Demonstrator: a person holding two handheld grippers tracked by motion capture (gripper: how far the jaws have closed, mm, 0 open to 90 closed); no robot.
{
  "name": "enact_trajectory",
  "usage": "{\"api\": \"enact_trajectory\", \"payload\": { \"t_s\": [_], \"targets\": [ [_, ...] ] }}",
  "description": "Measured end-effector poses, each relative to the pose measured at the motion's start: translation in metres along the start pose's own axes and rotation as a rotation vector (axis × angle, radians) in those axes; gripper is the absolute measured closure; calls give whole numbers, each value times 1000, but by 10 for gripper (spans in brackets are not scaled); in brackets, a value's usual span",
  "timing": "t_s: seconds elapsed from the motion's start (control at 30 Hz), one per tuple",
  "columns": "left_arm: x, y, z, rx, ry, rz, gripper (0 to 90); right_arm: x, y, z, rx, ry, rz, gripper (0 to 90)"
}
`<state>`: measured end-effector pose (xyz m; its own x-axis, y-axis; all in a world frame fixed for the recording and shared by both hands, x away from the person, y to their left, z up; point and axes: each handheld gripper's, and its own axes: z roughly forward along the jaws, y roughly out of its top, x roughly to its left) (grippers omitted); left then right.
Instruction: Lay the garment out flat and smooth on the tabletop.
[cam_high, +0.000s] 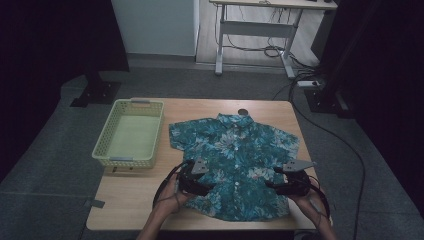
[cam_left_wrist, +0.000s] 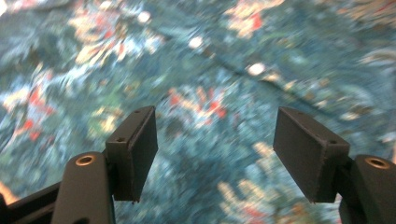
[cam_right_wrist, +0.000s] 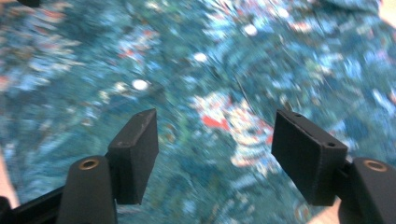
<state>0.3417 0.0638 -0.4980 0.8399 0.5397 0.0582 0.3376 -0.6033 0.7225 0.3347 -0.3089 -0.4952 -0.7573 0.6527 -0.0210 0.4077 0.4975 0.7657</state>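
— Looking down from the high view, I see a pale wooden table on grey floor, in a dim room with dark panels either side and a white desk well behind it.

— And the work itself?

— A teal floral shirt lies spread flat, collar at the far edge, hem at the near edge. A yellow basket sits just beside its left sleeve (nothing visible inside it).

— Your grippers?

— My left gripper and right gripper hang over the lower shirt, jaws spread apart with only cloth beneath, nothing between the pads.

— Free space?

— Bare wood in front of the basket and a narrow strip along the right edge.
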Motion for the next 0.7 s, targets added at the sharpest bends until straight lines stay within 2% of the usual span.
{"api": "enact_trajectory", "payload": {
  "t_s": [0.17, 0.27, 0.33, 0.37, 0.4, 0.5, 0.7],
  "targets": [
    [9, -18, 7, 19, 27, -44, 277, -5, -17, 15, 42, -32, 63, 259],
    [10, -28, 12, 43, 45, -57, 269, -5, -28, 28, 94, -39, 85, 230],
    [9, -34, 17, 70, 61, -53, 266, -4, -34, 37, 143, -55, 82, 214],
    [8, -37, 20, 83, 69, -48, 266, -4, -36, 40, 147, -52, 86, 183],
    [7, -40, 22, 98, 78, -42, 266, -5, -37, 41, 129, -55, 88, 187],
    [11, -45, 24, 53, 52, -104, 266, -7, -36, 43, 122, -57, 91, 190],
    [20, -43, 28, 46, 62, -115, 264, -16, -34, 48, 101, -60, 93, 193]
  ]
}}
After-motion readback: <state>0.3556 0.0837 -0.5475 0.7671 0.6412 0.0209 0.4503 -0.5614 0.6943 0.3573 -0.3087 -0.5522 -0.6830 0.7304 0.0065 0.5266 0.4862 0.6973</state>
